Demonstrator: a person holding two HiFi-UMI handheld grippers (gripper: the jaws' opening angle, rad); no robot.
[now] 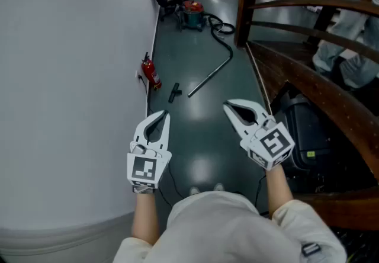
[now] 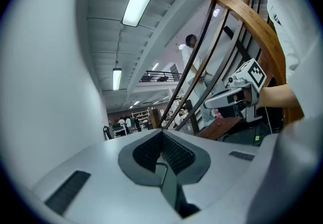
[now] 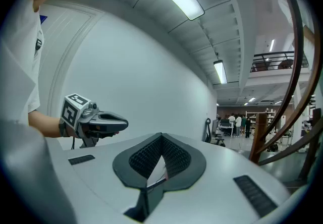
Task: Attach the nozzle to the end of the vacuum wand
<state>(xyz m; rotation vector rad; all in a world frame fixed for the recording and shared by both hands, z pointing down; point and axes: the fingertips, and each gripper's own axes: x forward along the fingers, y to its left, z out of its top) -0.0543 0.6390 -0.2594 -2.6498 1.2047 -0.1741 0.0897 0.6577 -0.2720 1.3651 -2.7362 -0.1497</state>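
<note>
I am looking at a red fire extinguisher [image 1: 151, 72] standing on the dark green floor [image 1: 201, 137], just beside the white wall [image 1: 71, 78]. Well to the right of the fire extinguisher, a brown wooden railing [image 1: 314, 87] is curving past. A black case [image 1: 305, 134] is sitting under that railing, farther right of the fire extinguisher and nearer me.

Floor [image 1: 201, 149]: glossy dark green, reflective. Vacuum wand [image 1: 210, 77]: smooth bright metal. Nozzle [image 1: 174, 92]: matt black plastic. Handrail [image 1: 320, 99]: polished brown wood.
</note>
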